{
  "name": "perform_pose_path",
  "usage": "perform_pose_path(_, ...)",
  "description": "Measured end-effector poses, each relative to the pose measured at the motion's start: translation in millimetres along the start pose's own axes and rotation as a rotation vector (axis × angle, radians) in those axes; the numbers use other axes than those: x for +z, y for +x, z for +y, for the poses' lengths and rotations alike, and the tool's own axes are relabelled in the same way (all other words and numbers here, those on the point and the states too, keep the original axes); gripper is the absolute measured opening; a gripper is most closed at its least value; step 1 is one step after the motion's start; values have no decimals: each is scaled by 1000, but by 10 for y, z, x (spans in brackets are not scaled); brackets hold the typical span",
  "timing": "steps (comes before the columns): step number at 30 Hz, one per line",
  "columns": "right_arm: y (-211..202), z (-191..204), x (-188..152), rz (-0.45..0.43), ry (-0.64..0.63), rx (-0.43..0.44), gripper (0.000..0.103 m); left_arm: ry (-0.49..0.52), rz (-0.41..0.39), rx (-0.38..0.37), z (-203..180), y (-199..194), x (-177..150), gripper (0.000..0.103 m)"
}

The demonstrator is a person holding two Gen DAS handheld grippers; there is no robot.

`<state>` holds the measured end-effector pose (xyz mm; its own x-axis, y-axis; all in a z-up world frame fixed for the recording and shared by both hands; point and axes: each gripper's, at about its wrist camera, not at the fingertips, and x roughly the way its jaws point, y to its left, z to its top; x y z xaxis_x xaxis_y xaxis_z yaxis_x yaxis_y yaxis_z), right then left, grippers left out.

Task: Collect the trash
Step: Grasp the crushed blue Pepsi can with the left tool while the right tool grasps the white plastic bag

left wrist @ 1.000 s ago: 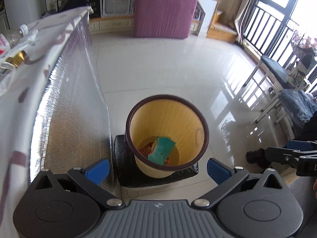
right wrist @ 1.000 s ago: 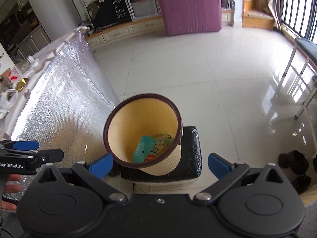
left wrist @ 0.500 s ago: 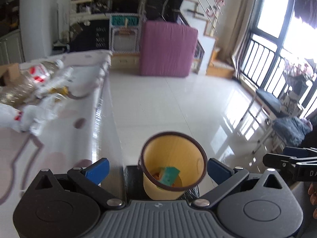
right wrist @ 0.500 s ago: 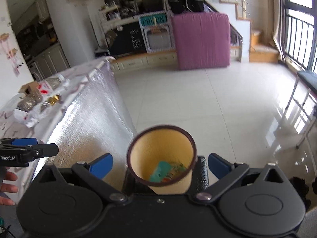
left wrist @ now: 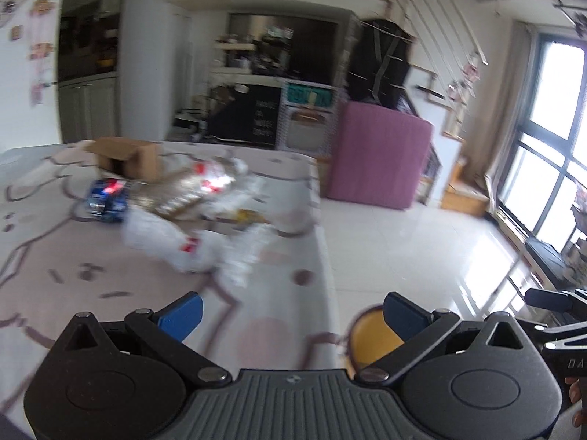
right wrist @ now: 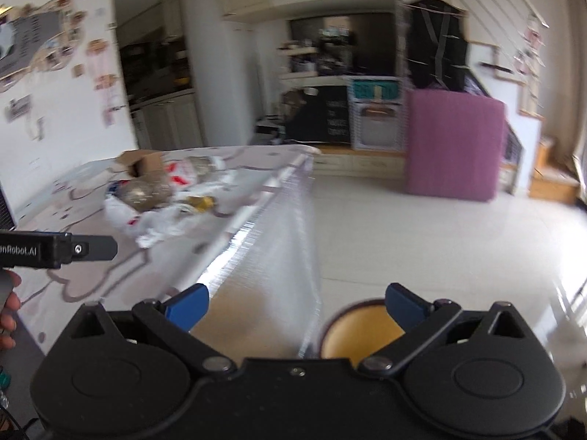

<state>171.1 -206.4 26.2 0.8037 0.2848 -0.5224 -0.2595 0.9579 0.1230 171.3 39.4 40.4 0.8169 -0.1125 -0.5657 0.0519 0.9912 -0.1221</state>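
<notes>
A heap of trash lies on the table (left wrist: 73, 275): white plastic bags (left wrist: 172, 242), a crushed clear bottle (left wrist: 190, 190), a blue can (left wrist: 106, 200) and an open cardboard box (left wrist: 128, 156). The heap also shows in the right wrist view (right wrist: 165, 198). My left gripper (left wrist: 291, 311) is open and empty above the table's near right edge. My right gripper (right wrist: 297, 304) is open and empty over the table's foil-covered side (right wrist: 264, 256). The yellow bin (right wrist: 361, 330) stands on the floor below, partly hidden; it also shows in the left wrist view (left wrist: 367, 337).
A purple mattress (left wrist: 378, 161) leans against the far wall. White tiled floor (right wrist: 440, 249) lies right of the table. The left gripper's body (right wrist: 55, 249) shows at the left of the right wrist view. Chairs and windows (left wrist: 550, 183) stand at the right.
Both grippers have tilted up and away from the bin toward the table top. The trash heap has come into view and the bin has sunk to the lower edge of both views.
</notes>
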Motion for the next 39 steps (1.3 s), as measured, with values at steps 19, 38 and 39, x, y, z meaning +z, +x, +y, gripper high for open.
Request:
perform_pose_path(19, 1291, 1513, 618, -31, -379, 279, 103, -135, -95, 174, 1797, 268, 403, 103)
perform_pose_path(38, 2391, 1814, 805, 174, -705, 572, 86, 5, -38, 103, 2620, 1729, 789, 78)
perform_pose_path(39, 2427, 1805, 780, 197, -714, 581, 82, 2, -32, 102, 2644, 1781, 789, 77)
